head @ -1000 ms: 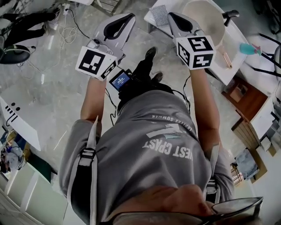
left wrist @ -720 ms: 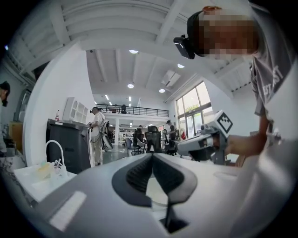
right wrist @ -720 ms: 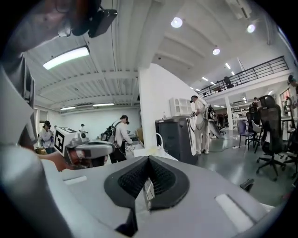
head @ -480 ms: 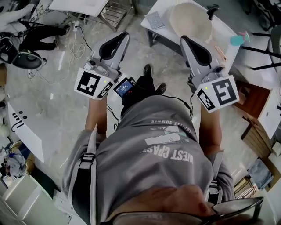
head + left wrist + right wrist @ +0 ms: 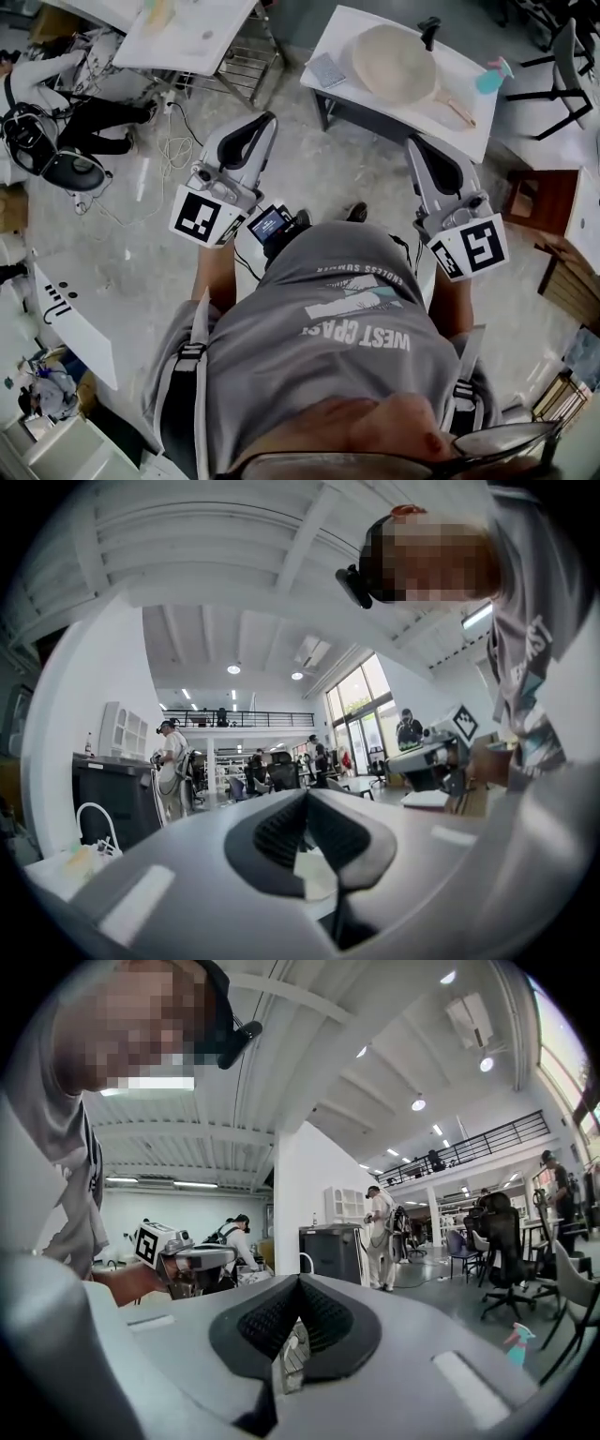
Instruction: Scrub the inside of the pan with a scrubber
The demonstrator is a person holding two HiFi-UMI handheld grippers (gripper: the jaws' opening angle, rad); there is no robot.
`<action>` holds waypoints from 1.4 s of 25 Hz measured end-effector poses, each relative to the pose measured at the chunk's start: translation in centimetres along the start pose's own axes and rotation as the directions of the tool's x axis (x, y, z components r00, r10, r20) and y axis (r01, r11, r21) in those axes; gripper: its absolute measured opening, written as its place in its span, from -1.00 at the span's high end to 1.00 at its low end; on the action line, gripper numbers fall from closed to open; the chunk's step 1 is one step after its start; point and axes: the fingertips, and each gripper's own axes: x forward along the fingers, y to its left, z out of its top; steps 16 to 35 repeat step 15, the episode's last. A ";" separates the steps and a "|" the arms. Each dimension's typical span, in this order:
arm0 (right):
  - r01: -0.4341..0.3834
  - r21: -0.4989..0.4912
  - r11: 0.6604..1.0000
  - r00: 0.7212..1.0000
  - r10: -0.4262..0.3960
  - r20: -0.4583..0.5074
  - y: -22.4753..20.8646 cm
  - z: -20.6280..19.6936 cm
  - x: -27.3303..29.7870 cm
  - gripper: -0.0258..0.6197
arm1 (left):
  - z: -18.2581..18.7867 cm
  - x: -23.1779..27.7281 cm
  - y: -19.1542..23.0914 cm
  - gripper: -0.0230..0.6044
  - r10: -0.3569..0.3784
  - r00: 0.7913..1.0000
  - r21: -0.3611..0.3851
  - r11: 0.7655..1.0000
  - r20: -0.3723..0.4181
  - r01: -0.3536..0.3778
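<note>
1. The bare floor was the biggest thing in play. A stretch of it lay between me and the work, with loose cables off to my left and nothing else blocking the way.
2. The white surface stood ahead of me, well apart from both arms. I'd have had to step up to it before anything could happen.
3. The pan sat on that surface, open side up, with its dark handle pointing away from me. From that far off I couldn't tell whether the pale inside was dirty or clean.
4. My left gripper and right gripper were both held out level and clenched on nothing. Only the room showed between the pads.
5. The scrubber, a grey pad, lay flat on the near-left corner of the surface, just beside the pan and not touching it. With nobody holding it, my guess was no scrubbing was under way. Picking it up, steadying the pan and rubbing the inside were all left to do.
6. There was some small stuff on the pan's right: a wooden-handled tool and a teal spray bottle. Neither sat in the path to the scrubber.
</note>
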 end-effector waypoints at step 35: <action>0.149 0.035 0.988 0.989 -0.149 -0.008 7.3 -1.1 -0.9 0.92 | -1.8 -7.5 1.2 0.92 -0.098 0.995 -0.023 0.995 -0.017 0.098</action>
